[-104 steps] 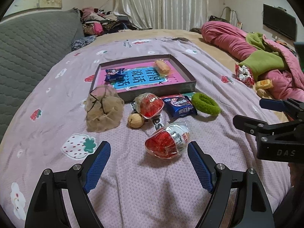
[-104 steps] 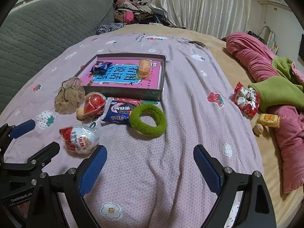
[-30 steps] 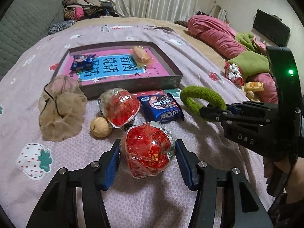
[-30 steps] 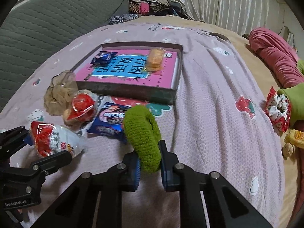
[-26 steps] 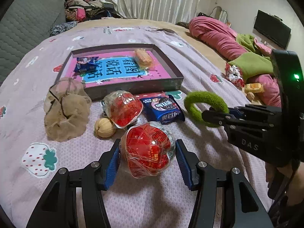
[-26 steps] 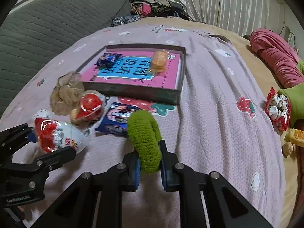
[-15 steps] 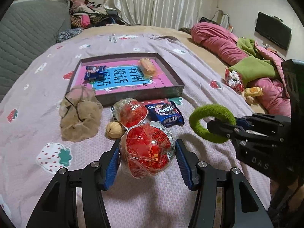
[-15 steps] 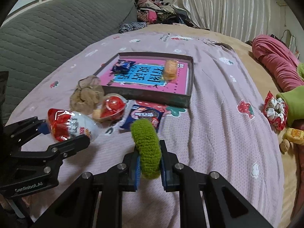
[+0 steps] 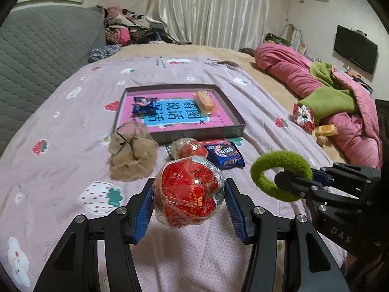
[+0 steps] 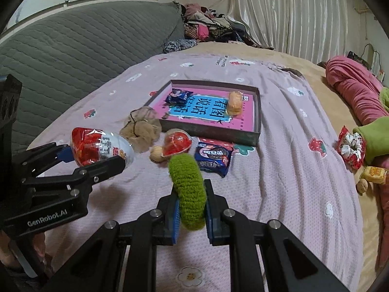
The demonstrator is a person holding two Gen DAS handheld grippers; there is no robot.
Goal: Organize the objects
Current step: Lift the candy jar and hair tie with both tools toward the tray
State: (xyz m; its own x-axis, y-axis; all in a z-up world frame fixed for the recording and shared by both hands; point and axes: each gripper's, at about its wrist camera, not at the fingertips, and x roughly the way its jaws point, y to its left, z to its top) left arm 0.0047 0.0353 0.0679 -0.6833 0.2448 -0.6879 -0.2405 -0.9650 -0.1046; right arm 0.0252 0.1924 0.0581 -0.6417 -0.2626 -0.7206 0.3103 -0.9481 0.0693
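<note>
Two claws gripping, left claw crinkly cellophane ball, right claw fuzzy green ring

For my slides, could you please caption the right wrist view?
Right tongs grip a green scrunchie above the bedspread; left tongs hold a red wrapped snack.

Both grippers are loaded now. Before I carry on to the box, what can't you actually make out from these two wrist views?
- Walnut: hidden in the left wrist view behind the red snack pack held by the left gripper.
- Green scrunchie: its lower arc is buried between the right gripper pads.
- Blue biscuit packet: print too small to read.
- Box: the near wall hides its front floor strip.
</note>
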